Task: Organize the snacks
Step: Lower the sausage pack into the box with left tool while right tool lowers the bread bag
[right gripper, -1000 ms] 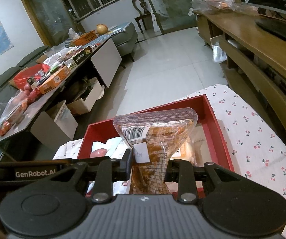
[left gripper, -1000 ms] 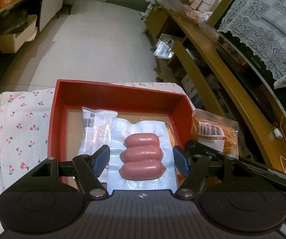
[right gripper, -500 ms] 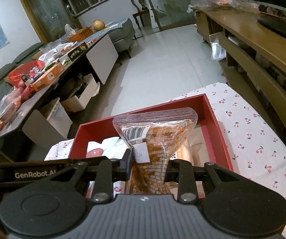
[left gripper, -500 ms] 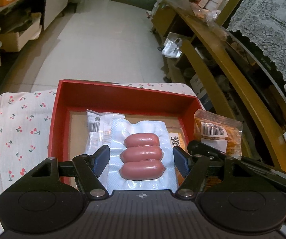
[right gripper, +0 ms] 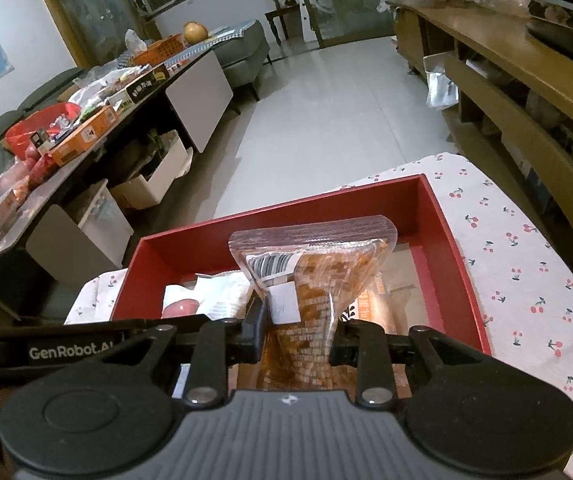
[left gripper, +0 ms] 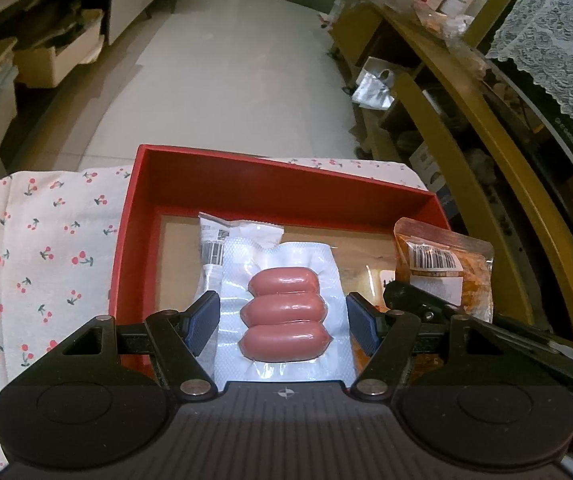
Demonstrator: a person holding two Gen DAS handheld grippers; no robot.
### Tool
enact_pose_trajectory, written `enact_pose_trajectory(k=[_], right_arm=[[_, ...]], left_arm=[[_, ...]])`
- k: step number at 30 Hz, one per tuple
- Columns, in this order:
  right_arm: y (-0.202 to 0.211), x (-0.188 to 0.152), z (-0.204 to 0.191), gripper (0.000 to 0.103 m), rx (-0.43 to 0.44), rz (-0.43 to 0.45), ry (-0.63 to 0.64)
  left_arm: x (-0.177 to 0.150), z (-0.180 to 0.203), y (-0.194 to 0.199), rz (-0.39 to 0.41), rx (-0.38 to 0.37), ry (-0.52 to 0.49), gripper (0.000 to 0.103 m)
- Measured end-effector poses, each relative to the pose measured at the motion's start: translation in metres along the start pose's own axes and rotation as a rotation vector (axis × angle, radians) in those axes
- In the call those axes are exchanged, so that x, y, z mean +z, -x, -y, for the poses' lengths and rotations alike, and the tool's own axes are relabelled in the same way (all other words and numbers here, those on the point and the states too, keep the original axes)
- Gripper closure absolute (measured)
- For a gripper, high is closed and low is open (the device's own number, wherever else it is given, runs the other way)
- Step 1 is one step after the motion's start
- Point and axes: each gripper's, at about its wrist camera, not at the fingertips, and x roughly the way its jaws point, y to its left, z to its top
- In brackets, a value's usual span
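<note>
Left tongs (left gripper: 282, 322): spread wide over sausage pack (left gripper: 286, 314) in red box (left gripper: 134, 240).
Right tongs (right gripper: 296, 338): clenched on orange pouch (right gripper: 314, 280).

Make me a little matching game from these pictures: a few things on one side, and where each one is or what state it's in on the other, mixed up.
Things:
1. sausage pack
2. orange snack bag
3. red box
4. left gripper

States:
A. pinched between the right gripper's fingers
B. open, holding nothing
C. lying flat inside the box
D. sitting on the cherry-print cloth

Pairs: 1-C, 2-A, 3-D, 4-B
</note>
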Motion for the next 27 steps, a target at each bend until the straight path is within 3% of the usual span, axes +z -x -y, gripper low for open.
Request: enact_pose_trajectory(k=[12,17,27], right_arm=[[-0.028,-0.004,-0.002,0.057,-0.01,-0.042,0.033],[-0.035,-0.006,-0.003,0.057,-0.016,-0.046,0.047],[-0.033,-0.005,-0.002,0.053,-0.042,-0.045,0.058]], left_arm=[[-0.001,-0.013,-0.018,-0.027,0.066,0.028,0.029],[-0.003,-0.011,-0.018,-0.012,0.1,-0.004,0.029],[-0.003,-0.011,-0.016,-0.021,0.077,-0.003,0.025]])
